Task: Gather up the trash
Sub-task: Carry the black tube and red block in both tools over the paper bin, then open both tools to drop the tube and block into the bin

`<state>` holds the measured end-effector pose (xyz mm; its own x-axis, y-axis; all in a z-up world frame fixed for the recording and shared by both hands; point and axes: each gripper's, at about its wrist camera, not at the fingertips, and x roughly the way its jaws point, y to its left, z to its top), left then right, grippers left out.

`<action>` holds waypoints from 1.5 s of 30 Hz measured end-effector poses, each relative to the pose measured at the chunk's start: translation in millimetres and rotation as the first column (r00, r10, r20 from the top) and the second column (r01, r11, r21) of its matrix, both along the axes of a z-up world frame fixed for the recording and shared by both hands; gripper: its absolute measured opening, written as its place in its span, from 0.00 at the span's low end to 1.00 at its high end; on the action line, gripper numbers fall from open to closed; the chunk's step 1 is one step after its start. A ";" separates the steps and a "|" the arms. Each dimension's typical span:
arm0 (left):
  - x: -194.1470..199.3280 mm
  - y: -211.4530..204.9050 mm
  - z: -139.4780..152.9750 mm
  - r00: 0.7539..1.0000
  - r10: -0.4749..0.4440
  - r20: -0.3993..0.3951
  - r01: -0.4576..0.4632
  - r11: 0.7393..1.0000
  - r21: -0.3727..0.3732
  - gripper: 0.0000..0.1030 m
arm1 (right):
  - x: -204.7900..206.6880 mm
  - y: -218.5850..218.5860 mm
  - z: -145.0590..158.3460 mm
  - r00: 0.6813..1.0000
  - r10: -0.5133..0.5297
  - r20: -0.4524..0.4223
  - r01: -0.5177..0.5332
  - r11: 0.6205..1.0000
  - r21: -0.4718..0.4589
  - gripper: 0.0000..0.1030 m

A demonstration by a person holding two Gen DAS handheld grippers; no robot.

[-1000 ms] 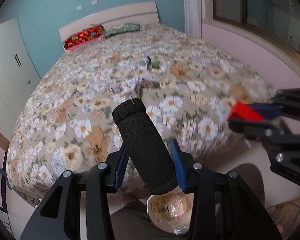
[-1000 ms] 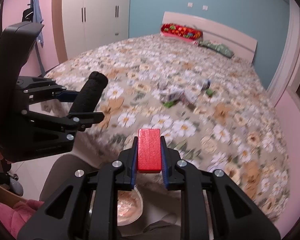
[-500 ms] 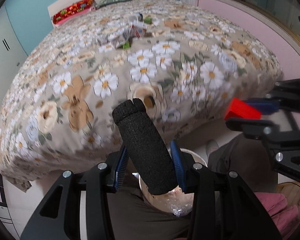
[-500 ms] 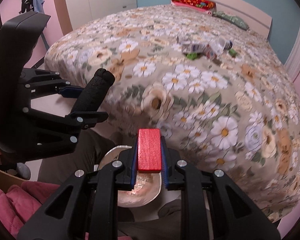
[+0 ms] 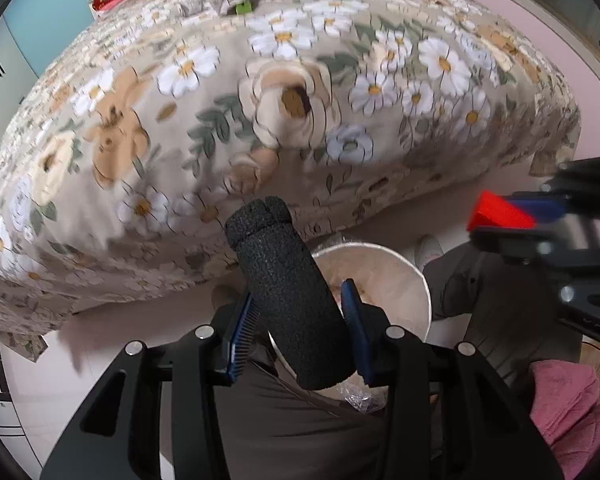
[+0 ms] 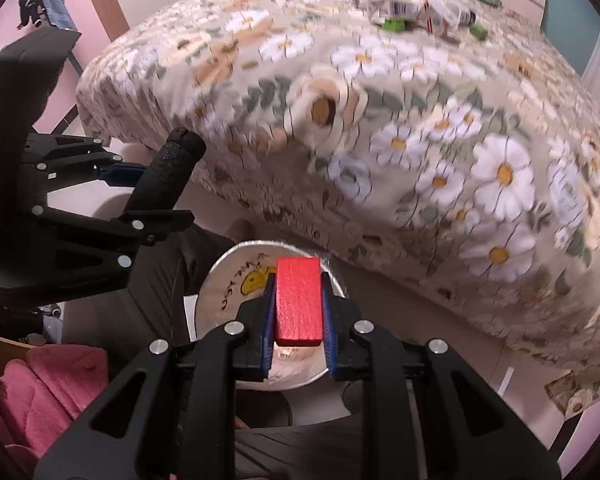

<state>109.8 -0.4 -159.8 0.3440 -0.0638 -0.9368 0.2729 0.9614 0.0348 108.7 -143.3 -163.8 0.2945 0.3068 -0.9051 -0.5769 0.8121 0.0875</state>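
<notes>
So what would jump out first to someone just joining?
The red block clamped in the right tool, right over the white bin on the floor. Beside it, the left tool grips a black foam roll above the same bin. Behind both, the flowered bed with litter at its far end.

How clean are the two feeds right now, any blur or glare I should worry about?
Left wrist: bedspread smeared, foam roll sharp, strong fisheye bend. Right wrist: bedspread equally smeared, red block crisp, bin rim glinting; no harsh glare.
</notes>
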 end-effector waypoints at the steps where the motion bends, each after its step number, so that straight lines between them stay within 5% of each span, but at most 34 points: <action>1: -0.4 -0.4 -6.2 1.000 -0.001 -0.010 0.001 1.000 0.000 0.43 | -0.4 0.0 -3.9 1.000 -0.001 -0.008 0.001 1.000 -0.001 0.21; 21: 7.7 -9.0 -130.8 0.964 0.016 -0.266 -0.019 1.000 -0.008 0.43 | 15.1 7.7 -136.9 0.955 -0.052 -0.293 0.035 0.997 -0.063 0.21; 31: 27.0 -12.6 -191.3 0.909 0.066 -0.412 -0.081 0.997 -0.018 0.43 | 23.5 25.4 -207.1 0.913 -0.050 -0.404 -0.016 0.987 -0.158 0.21; 45: 42.5 -10.2 -255.2 0.826 0.140 -0.545 -0.162 0.987 0.008 0.44 | 35.9 27.3 -274.6 0.833 -0.137 -0.535 0.040 0.981 -0.189 0.21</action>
